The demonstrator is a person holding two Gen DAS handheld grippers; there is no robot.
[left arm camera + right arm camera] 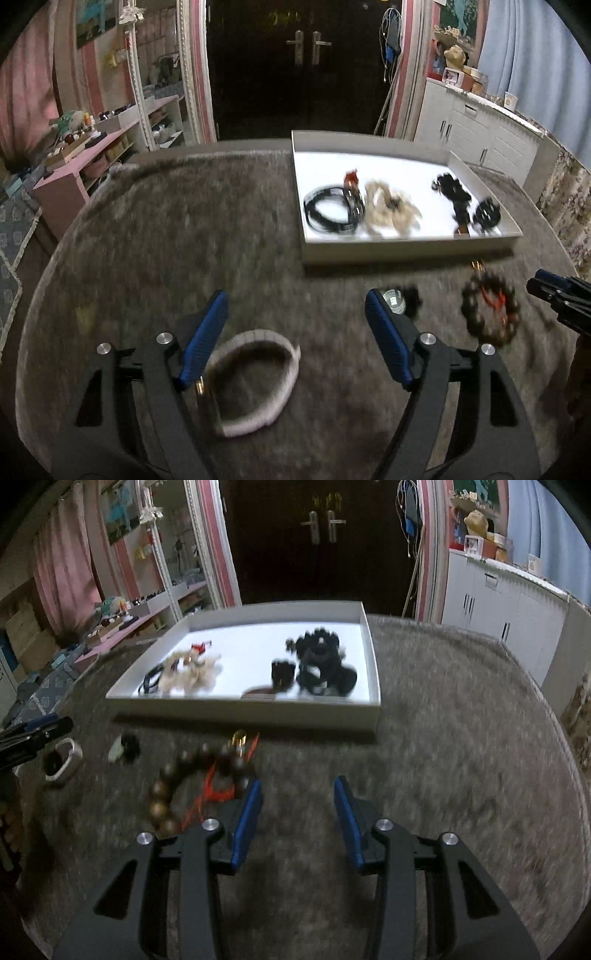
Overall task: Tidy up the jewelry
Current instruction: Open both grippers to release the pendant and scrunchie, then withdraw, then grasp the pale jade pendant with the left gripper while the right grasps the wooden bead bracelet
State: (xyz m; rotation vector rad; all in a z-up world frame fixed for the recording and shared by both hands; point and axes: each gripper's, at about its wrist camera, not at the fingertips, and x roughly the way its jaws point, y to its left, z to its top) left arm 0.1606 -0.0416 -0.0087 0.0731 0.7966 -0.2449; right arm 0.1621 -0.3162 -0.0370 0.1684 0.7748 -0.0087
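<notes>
Reaching with our left gripper (295, 332), jaws wide and empty, we find the white bangle (255, 380) lying flat between them; our right gripper (297, 821), part-open, holds nothing.

Tray wall (243, 710) probably blocks forward.

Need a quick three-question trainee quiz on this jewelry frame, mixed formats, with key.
1. True or false: the white oval bangle lies inside the shallow white tray.
2. Which piece is nearest the right gripper? A: brown wooden bead bracelet with orange cord; B: black cord loops; C: cream tassel bundle.
3. Fill in: the left gripper has its jaws ____, holding nothing.

Key: 1 false, it lies on the grey fuzzy table cover; 2 A; 3 open.
</notes>
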